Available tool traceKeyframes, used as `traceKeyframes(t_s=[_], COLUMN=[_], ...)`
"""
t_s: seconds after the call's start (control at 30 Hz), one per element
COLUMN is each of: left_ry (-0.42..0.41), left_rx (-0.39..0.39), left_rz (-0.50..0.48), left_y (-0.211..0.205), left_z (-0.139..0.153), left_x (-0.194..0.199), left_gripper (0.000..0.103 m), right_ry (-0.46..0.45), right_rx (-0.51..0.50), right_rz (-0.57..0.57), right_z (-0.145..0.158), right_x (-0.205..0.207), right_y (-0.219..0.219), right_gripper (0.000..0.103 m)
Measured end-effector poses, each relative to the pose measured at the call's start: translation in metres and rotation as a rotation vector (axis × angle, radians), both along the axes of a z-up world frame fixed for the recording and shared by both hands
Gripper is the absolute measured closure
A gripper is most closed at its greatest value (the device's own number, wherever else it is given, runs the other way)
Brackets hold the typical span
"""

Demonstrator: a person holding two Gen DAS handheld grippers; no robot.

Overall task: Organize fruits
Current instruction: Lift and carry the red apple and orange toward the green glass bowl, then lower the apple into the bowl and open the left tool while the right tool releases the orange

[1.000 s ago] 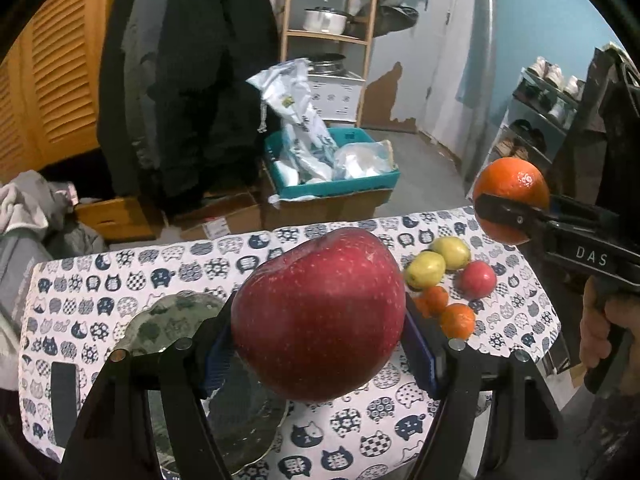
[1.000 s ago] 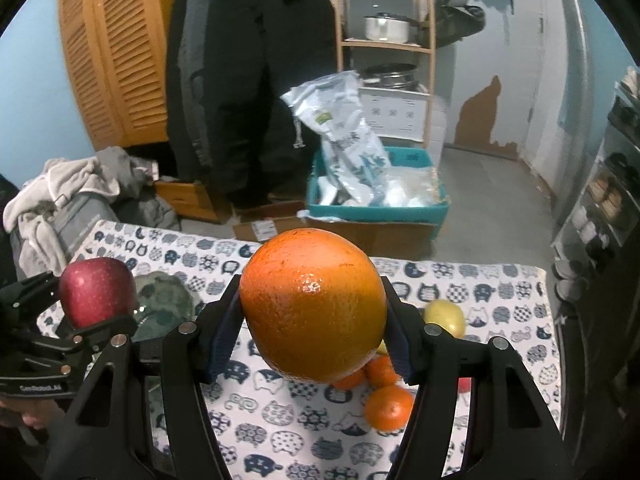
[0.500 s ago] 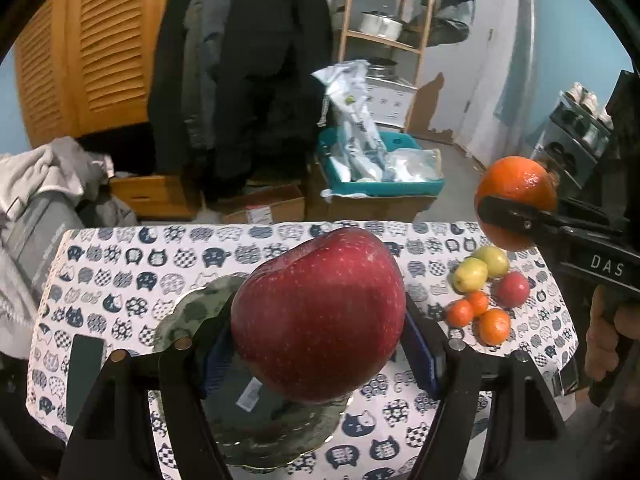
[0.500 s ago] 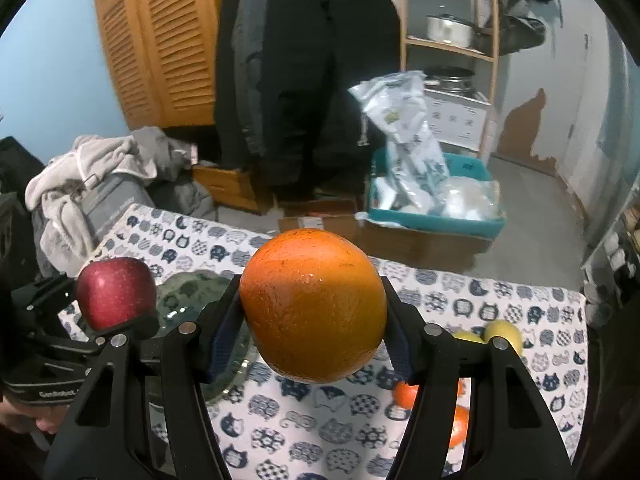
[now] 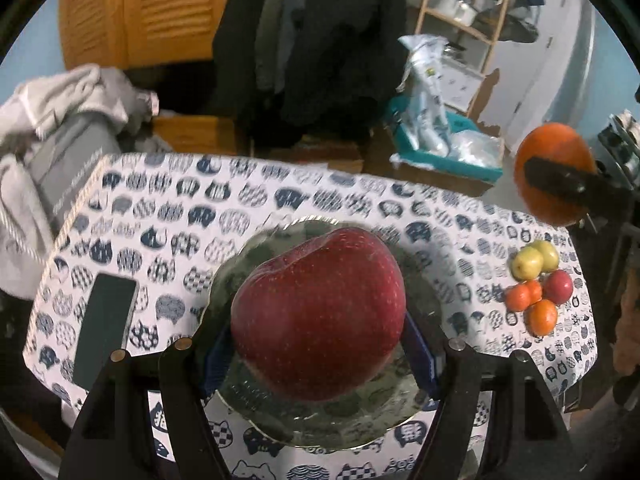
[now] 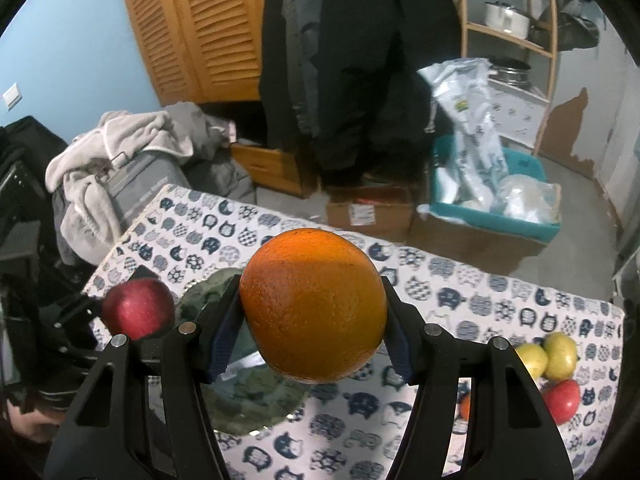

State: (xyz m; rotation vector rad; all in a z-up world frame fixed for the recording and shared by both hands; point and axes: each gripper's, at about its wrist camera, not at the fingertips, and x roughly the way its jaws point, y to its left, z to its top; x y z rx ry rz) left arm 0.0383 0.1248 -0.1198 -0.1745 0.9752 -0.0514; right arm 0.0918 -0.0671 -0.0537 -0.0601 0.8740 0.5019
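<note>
- The left gripper (image 5: 320, 354) has its jaws part-way apart and clenched on a large red apple (image 5: 320, 314), one blue pad against each side of the fruit.
- The apple hangs in the air above a glass plate (image 5: 236, 264) that lies on the bench (image 5: 240, 188), which wears a cat-print cloth.
- The right gripper (image 6: 314, 338) grasps an orange (image 6: 314, 306) the same way, its jaws set a little narrower and pressing both flanks.
- In the right wrist view the orange is held over the bench, with the plate below and to the left of it.
- A cluster of small fruits (image 5: 538, 284) sits near the bench's right edge, well apart from the plate.
- A dark phone (image 5: 105, 328) lies flat on the cloth left of the plate.
</note>
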Motion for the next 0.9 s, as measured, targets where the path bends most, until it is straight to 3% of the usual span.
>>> traceKeyframes(t_s=[0.2, 0.37, 0.9], left_ry=[0.062, 0.133, 0.338], left_rx=[0.003, -0.038, 0.028], left_rz=[0.018, 0.024, 0.014], left_y=[0.009, 0.011, 0.000], left_z=[-0.026, -0.049, -0.120], left_x=[0.006, 0.012, 0.024], left_gripper=[0.028, 0.028, 0.028], right_ry=[0.017, 0.050, 0.122], right_rx=[-0.023, -0.040, -0.095], right_rz=[0.032, 0.051, 0.092], right_z=[-0.015, -0.030, -0.068], right_x=[0.002, 0.002, -0.003], right_y=[0.024, 0.035, 0.050], right_gripper=[0.040, 0.040, 0.040])
